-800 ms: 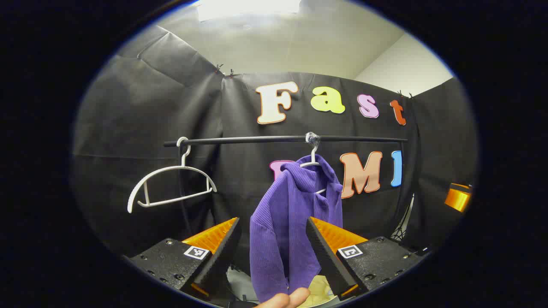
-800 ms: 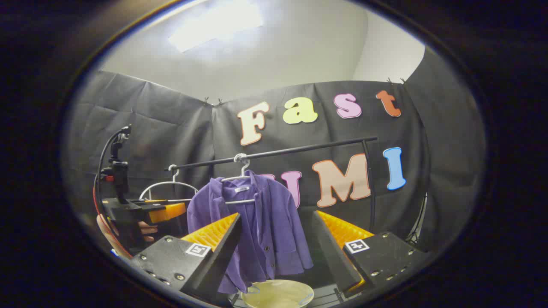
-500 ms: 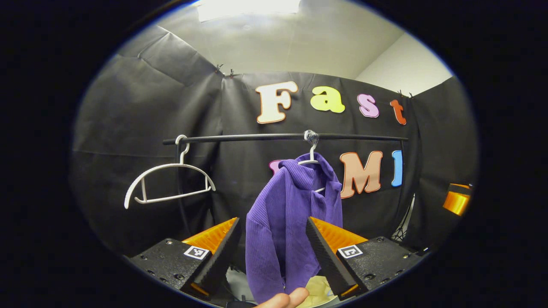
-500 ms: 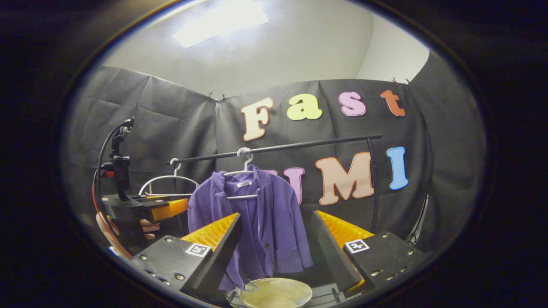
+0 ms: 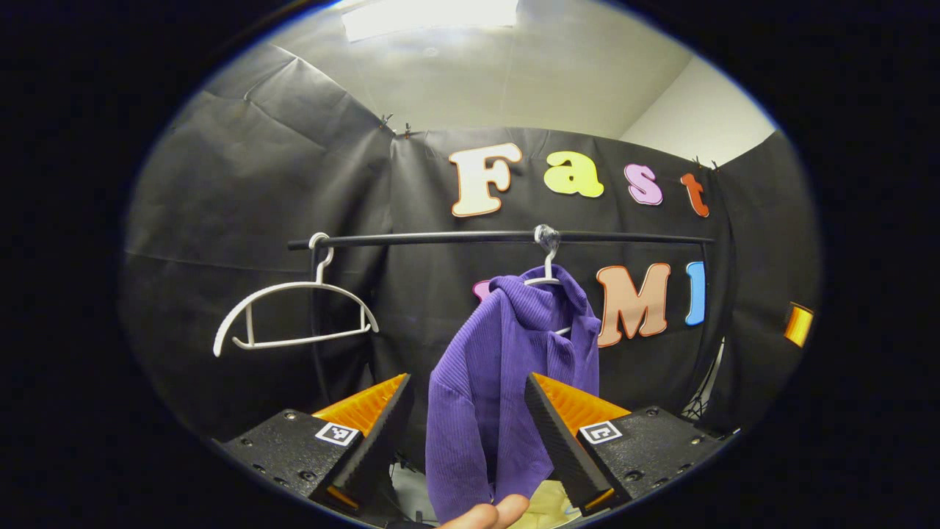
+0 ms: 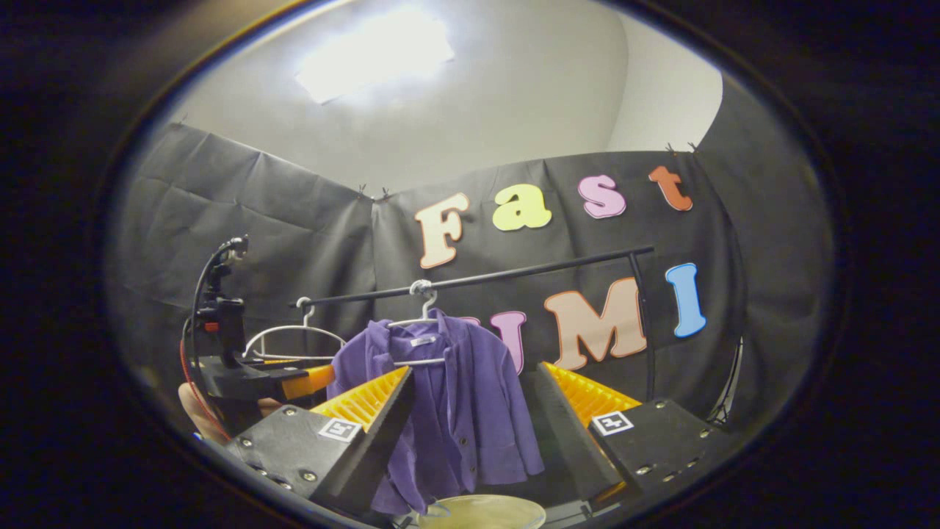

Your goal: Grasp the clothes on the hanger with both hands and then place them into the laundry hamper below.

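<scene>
Black rail (image 5: 455, 238) spans the booth ahead of both tools, high enough that anything hung on it drapes free above the hamper. Purple jacket (image 5: 507, 382) hangs from a white hanger (image 5: 547, 275) hooked on that rail; in the left gripper view it sits straight ahead, framed between the fingers, sleeve side turned toward the camera. In the right gripper view the same jacket (image 6: 448, 411) shows front-on, buttons and collar visible, ahead and slightly left of centre. Laundry hamper (image 6: 481, 512), pale rim, lies directly below the garment and just beyond the fingertips, so a released jacket should fall into it. Empty white hanger (image 5: 294, 316) hangs further along the rail, off to the left of the left hand-held gripper (image 5: 467, 419), clear of the work. Left hand-held gripper: jaws spread wide, nothing between them, lined up on the sleeve, likely for a side grasp. Right hand-held gripper (image 6: 474, 411): jaws likewise apart and empty, aimed at the jacket front. Neither touches cloth yet; approach stage, by my reading. A fingertip (image 5: 488, 514) of the holding hand shows below the left tool
</scene>
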Action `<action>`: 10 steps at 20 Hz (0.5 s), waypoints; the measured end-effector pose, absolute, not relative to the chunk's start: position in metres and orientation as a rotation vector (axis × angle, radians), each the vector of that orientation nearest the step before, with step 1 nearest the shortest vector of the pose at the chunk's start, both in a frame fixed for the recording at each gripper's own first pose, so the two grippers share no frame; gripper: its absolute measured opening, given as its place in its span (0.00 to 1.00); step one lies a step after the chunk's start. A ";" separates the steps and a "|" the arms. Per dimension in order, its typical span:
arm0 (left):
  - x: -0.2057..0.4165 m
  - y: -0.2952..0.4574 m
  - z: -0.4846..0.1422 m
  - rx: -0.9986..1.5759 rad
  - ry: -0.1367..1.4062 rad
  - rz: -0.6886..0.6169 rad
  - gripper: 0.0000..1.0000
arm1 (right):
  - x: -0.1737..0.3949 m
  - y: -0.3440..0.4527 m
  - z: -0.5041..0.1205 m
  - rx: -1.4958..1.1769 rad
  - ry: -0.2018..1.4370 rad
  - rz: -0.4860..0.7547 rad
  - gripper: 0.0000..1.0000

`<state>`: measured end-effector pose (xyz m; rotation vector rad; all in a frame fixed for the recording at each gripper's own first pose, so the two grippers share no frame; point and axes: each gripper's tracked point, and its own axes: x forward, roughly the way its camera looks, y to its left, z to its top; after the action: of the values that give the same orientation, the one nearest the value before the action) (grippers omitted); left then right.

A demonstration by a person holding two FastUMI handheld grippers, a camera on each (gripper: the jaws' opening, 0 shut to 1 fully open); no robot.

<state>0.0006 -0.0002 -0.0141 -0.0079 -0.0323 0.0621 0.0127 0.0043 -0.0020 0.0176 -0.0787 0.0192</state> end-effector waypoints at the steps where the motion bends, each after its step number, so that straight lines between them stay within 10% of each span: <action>1: 0.001 0.000 -0.016 -0.017 -0.028 0.058 0.92 | 0.017 0.005 -0.007 0.015 -0.067 0.023 0.98; 10: 0.015 -0.020 -0.042 -0.060 -0.005 0.010 0.92 | 0.074 -0.007 -0.071 -0.029 0.031 0.038 0.93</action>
<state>0.0146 -0.0201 -0.0419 -0.0603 -0.0052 0.0102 0.0741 -0.0070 -0.0714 -0.0294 0.0311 0.0383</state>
